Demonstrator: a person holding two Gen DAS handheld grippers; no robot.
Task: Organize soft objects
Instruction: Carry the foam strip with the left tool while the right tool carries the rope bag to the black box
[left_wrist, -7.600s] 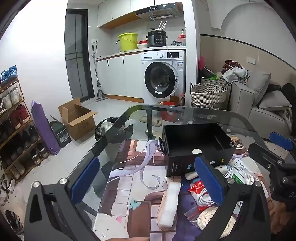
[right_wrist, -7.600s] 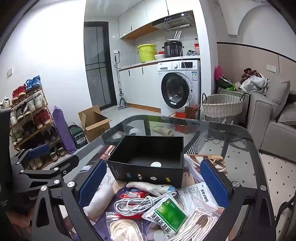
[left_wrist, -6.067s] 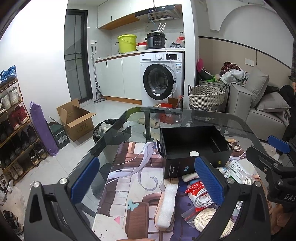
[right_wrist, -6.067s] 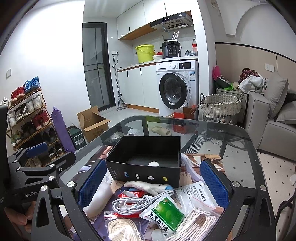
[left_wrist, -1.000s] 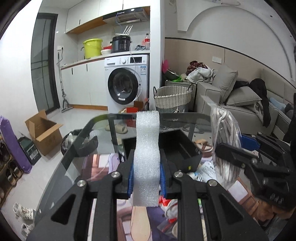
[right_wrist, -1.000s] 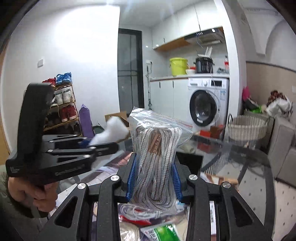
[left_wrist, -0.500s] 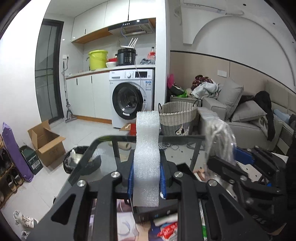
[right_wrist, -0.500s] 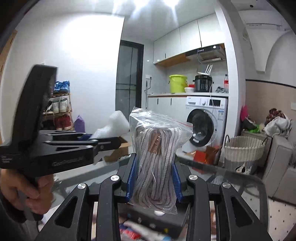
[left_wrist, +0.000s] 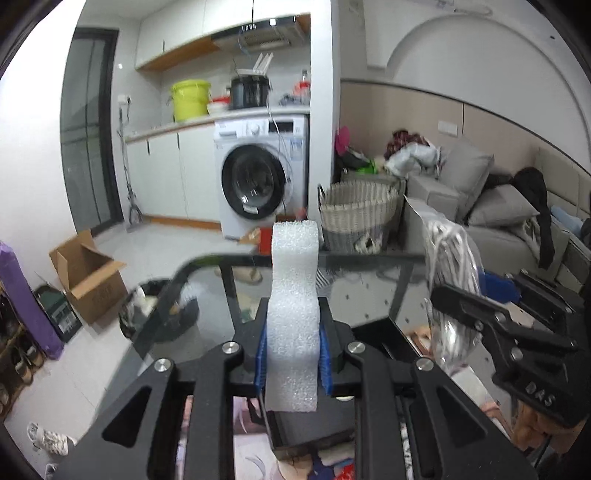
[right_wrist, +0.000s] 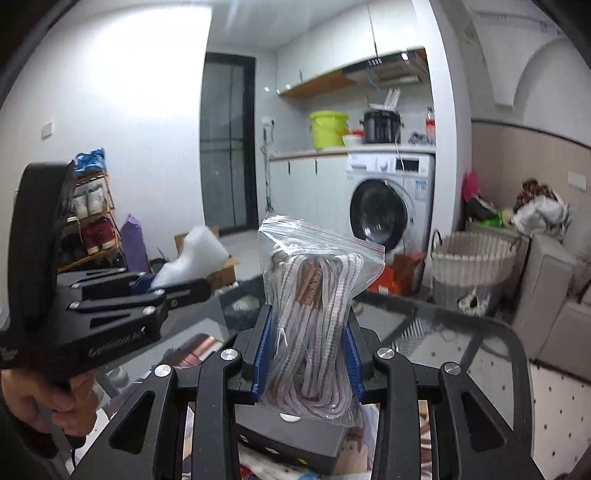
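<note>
Foam strip (left_wrist: 293, 325) between left fingers (left_wrist: 260, 354)

White front-loading washing machine (left_wrist: 258, 184) under a counter with lime-green plastic bucket (left_wrist: 190, 99); woven wicker basket (left_wrist: 358, 216); grey fabric sofa (left_wrist: 491, 206); open cardboard box (left_wrist: 88, 275); wooden shoe rack (right_wrist: 92, 218).

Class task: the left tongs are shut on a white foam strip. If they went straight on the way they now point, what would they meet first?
Probably the far rim of the glass table; the wicker basket stands behind it. Depth is unclear.
</note>
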